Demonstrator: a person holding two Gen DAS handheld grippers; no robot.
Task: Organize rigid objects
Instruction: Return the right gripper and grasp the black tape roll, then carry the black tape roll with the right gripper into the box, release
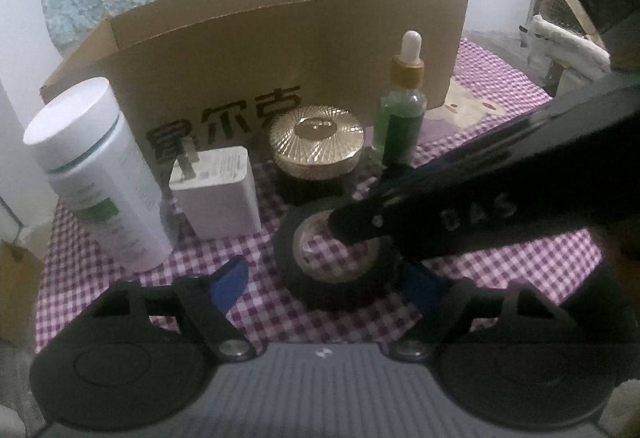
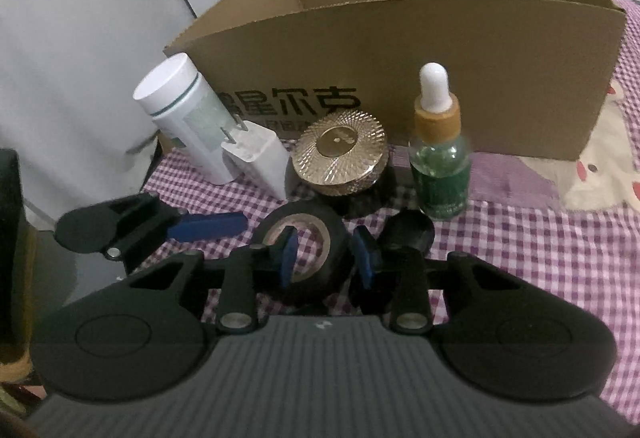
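1. Black tape roll [image 2: 304, 254]: lies flat on the purple checked cloth [image 2: 540, 258], in front of the gold-lidded jar [image 2: 340, 154].
2. Right tool [image 2: 326, 258]: spread apart, one blue pad inside the roll's core, the other outside its wall; whether either touches cannot be told.
3. Left tool [image 1: 320, 278]: released, wide, straddling the roll.
4. Row behind: white bottle [image 1: 96, 174], white charger [image 1: 218, 194], green dropper bottle [image 2: 440, 158].
5. Cardboard box [image 2: 440, 58]: open-topped, behind the row.
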